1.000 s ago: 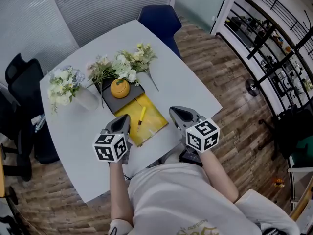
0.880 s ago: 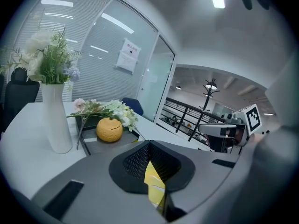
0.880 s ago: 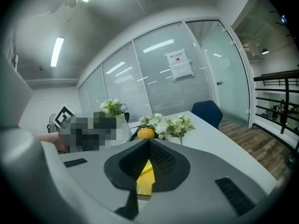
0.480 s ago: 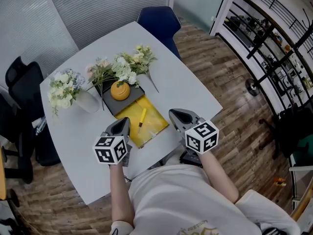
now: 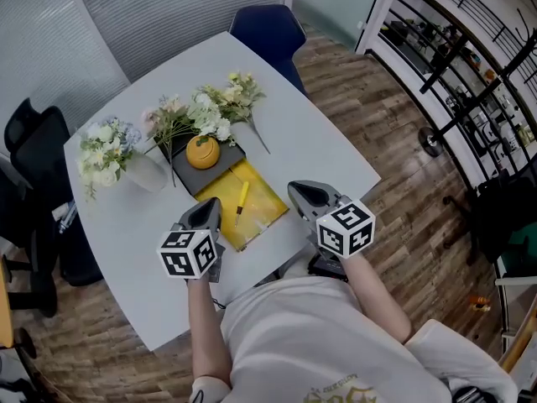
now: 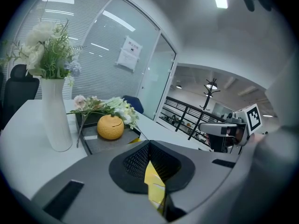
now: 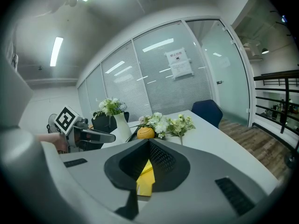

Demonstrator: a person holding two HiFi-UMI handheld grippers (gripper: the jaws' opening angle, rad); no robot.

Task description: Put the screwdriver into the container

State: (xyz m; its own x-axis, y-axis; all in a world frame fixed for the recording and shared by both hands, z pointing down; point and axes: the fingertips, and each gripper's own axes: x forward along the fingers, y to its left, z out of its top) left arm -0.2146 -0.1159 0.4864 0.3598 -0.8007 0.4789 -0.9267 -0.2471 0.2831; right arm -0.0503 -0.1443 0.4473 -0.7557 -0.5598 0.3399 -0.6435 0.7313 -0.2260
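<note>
Screwdriver (image 5: 242,200) lying on yellow tray (image 5: 262,218); left tool (image 5: 211,206), right tool (image 5: 299,190) pressed together, empty; risk: closed tips rolling it off.

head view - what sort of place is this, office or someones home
Most likely an office meeting room. A large white table with a blue chair and a black office chair stands beside glass partition walls with blinds, one bearing a posted notice.
</note>
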